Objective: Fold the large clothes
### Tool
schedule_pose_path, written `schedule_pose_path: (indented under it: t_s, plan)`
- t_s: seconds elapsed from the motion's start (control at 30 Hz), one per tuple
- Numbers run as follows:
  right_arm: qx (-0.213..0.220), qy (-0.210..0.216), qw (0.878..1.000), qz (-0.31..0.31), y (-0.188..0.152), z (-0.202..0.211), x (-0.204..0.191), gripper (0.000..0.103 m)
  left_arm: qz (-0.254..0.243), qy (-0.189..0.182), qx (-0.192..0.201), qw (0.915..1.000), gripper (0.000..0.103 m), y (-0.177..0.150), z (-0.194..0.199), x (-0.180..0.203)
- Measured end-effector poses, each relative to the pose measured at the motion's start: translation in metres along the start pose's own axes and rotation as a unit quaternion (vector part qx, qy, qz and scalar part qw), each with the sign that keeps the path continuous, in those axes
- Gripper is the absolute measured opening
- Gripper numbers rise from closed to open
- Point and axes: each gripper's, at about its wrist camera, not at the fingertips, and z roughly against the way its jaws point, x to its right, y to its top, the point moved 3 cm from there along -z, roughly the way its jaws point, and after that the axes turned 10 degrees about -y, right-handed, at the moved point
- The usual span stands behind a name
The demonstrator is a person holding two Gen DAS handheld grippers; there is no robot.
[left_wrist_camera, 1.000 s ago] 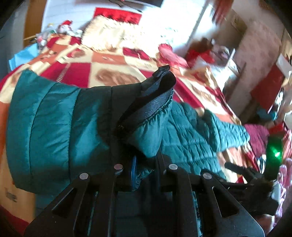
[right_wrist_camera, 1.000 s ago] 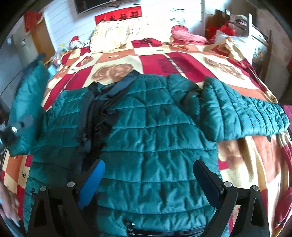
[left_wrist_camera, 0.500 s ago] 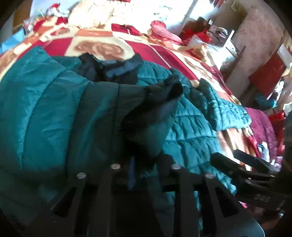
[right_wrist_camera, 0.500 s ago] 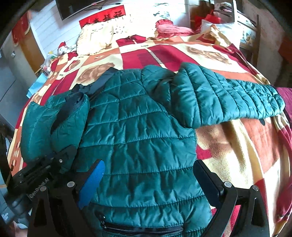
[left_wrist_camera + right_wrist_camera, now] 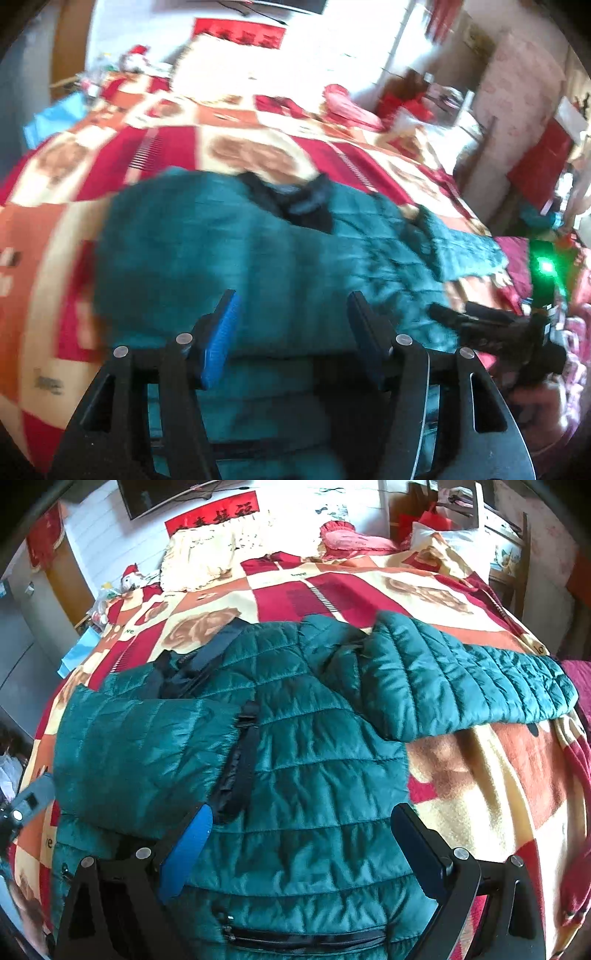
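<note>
Teal quilted nylon fills the near ground under both of your tools; the jacket (image 5: 303,775) lies spread on the bed, hem and a zipped pocket (image 5: 303,936) closest to you, collar toward the pillows. Your right gripper (image 5: 299,834) hangs over the lower body of the jacket with its jaws wide apart and nothing between them, the pads clear of the cloth; your left gripper (image 5: 291,321) hovers over the jacket's other side, its jaws have just been opening and now stand about half apart with no cloth between them, though that view is blurred. Beyond the right gripper, one sleeve (image 5: 144,753) lies folded across the chest, its black cuff (image 5: 240,760) resting near the middle of the jacket; the other sleeve (image 5: 476,686) stretches straight out sideways onto the blanket; a dark collar lining (image 5: 192,664) shows at the neck. Under it all lies the red, orange and cream patterned blanket (image 5: 480,782); farther back sit a cream pillow (image 5: 207,554) and a pink cushion (image 5: 351,537) at the head of the bed.
</note>
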Motion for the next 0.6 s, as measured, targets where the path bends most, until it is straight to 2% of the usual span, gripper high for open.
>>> schedule_pose_path:
  t_s: [0.13, 0.27, 0.37, 0.43, 0.5, 0.53, 0.6]
  plan:
    - [0.001, 0.011, 1.0, 0.008, 0.007, -0.004, -0.018, 0.097, 0.013, 0.068, 0.009, 0.9976, 0.06, -0.01, 0.018, -0.047]
    - [-0.019, 0.023, 1.0, 0.01, 0.013, -0.024, -0.037, 0.095, 0.05, 0.095, 0.001, 0.9942, 0.06, -0.026, 0.026, -0.089]
    - [-0.046, 0.031, 0.998, 0.011, 0.014, -0.045, -0.049, 0.076, 0.08, 0.113, 0.002, 0.9903, 0.06, -0.036, 0.032, -0.113]
    - [-0.054, 0.057, 0.997, 0.01, 0.014, -0.055, -0.057, 0.041, 0.101, 0.118, 0.003, 0.9879, 0.06, -0.041, 0.034, -0.126]
    - [-0.044, 0.077, 0.996, 0.002, 0.014, -0.055, -0.06, 0.027, 0.123, 0.119, 0.004, 0.9853, 0.06, -0.043, 0.035, -0.137]
    - [-0.036, 0.073, 0.997, 0.005, 0.015, -0.053, -0.062, 0.018, 0.135, 0.117, 0.005, 0.9839, 0.06, -0.044, 0.036, -0.143]
    - [-0.007, 0.066, 0.997, 0.024, 0.021, -0.041, -0.064, 0.013, 0.146, 0.116, 0.01, 0.9824, 0.06, -0.043, 0.038, -0.149]
